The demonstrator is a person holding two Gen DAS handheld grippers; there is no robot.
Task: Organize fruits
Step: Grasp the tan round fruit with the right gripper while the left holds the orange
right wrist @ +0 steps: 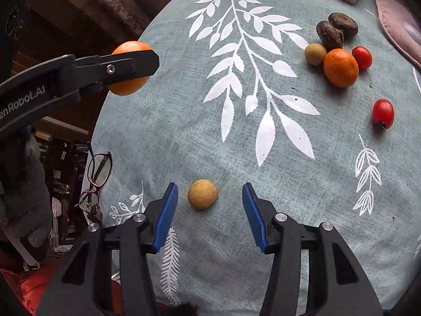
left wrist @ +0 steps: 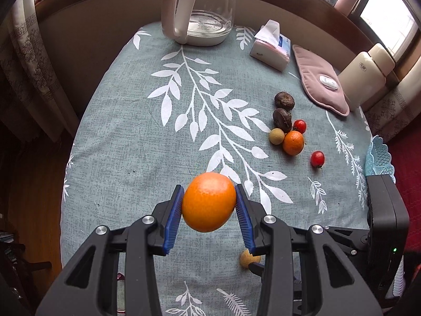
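fruit cluster on tablecloth, kettle behind

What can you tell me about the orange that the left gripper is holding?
The orange is round, bright and glossy, with finely dimpled peel and no visible stem or blemish. It is whole and lifted clear of the leaf-print tablecloth, casting a shadow below. The left gripper is shut on it, one blue ribbed pad pressing each side. From the right wrist view, a black finger crosses its middle. Nothing else touches it.
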